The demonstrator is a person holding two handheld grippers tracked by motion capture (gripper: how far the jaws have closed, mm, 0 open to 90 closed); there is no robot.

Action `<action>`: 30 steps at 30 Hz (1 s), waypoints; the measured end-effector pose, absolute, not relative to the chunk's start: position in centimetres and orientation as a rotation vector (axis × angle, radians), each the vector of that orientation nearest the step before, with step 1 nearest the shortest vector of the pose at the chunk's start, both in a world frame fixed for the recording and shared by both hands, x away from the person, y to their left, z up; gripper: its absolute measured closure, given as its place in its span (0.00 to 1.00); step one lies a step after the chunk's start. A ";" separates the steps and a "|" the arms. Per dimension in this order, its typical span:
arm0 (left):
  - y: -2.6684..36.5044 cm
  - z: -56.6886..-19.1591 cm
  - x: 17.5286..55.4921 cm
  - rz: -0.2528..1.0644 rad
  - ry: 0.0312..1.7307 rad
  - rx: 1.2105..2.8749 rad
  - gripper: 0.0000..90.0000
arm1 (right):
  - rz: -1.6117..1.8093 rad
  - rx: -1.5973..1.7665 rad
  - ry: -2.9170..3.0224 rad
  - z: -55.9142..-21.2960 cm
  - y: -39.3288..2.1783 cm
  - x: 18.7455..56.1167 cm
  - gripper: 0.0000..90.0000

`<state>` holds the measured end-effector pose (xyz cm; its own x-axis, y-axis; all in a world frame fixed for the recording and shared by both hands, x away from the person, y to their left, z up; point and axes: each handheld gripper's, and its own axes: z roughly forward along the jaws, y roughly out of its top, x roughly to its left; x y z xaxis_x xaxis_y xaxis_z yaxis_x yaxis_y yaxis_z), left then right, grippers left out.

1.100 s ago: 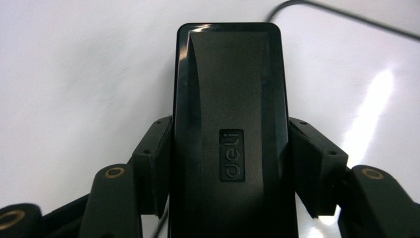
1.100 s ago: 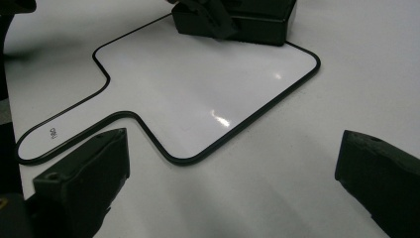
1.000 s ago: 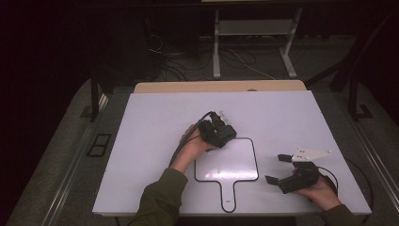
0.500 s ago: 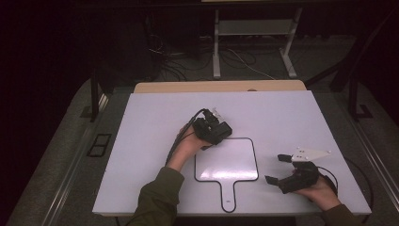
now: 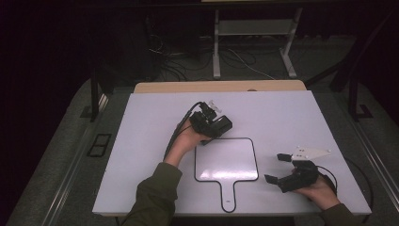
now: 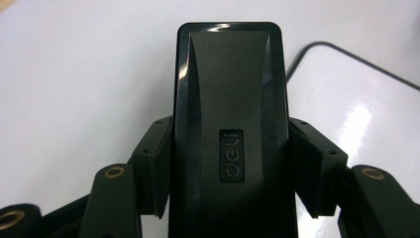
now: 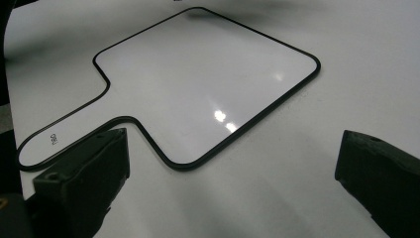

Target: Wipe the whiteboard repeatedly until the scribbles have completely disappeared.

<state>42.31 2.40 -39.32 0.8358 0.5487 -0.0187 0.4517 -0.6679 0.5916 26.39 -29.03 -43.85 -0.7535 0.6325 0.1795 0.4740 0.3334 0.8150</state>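
A white table [image 5: 141, 141] is seen on a grey floor [image 5: 56, 155], with a wooden strip [image 5: 221, 86] along its far edge. Beyond it, a pale metal stand [image 5: 254, 28] and loose cables [image 5: 235, 59] are made out in the dark. Near the table's left side, a small dark fitting [image 5: 99, 144], perhaps a floor socket, is set into the floor.

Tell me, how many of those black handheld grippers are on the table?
2. The left gripper sits at the whiteboard's far left corner, clamping a black eraser; the right gripper waits open, right of the board.
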 end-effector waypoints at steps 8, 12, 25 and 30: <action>2.3 -37.9 43.9 0.221 0.702 2.400 0.44 | 1.391 1.013 2.424 -43.9 -29.0 26.3 0.00; 2.0 -37.7 45.2 0.239 0.708 2.405 0.44 | 1.390 1.010 2.424 -43.9 -29.1 26.3 0.00; 0.3 -39.7 49.9 0.236 0.779 2.394 0.43 | 1.405 1.015 2.422 -43.8 -29.1 26.3 0.00; -0.5 -40.9 50.9 0.234 0.793 2.420 0.43 | 1.409 1.016 2.423 -43.8 -29.1 26.3 0.00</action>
